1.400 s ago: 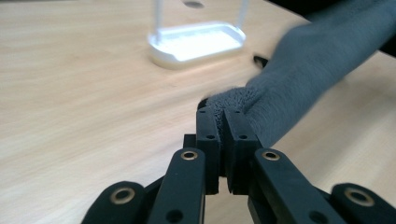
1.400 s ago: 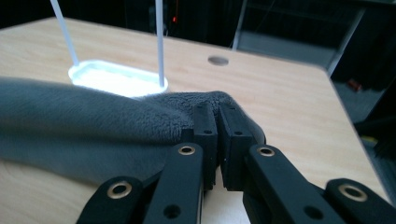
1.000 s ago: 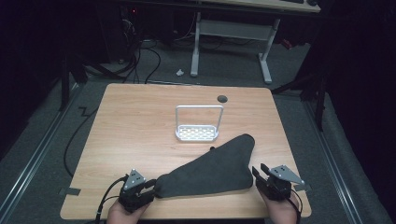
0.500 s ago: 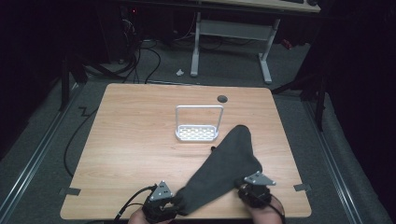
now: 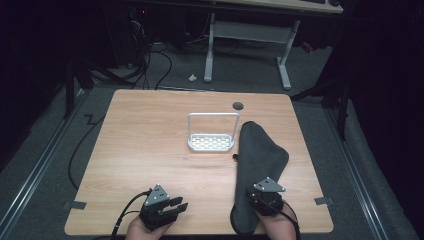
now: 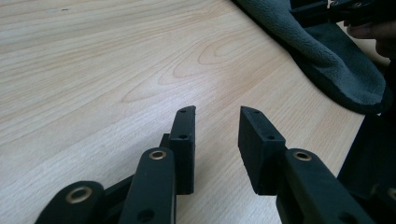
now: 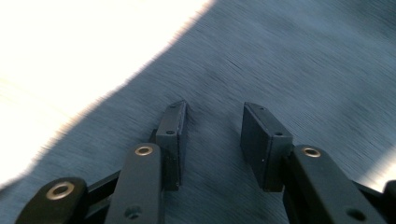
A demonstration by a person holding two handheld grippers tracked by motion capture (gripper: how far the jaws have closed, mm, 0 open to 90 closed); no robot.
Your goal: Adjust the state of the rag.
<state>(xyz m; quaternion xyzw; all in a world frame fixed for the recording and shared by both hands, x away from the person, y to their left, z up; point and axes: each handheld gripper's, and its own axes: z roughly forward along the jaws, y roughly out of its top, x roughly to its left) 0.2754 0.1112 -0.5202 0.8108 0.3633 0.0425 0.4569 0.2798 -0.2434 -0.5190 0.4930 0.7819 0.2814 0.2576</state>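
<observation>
Dark grey fleece cloth [image 5: 260, 160] lies folded into a long strip on the right half of the desk [image 5: 150, 150], its far end just beside the white wire rack [image 5: 212, 132]. The right tongs [image 5: 265, 202] hover over the near end of the cloth, jaws parted and gripping nothing; this placement suits pressing or re-gripping the fold. The left tongs [image 5: 175, 206] rest above bare wood near the front edge, jaws parted and empty, well apart from the cloth, probably to leave the fold undisturbed.
</observation>
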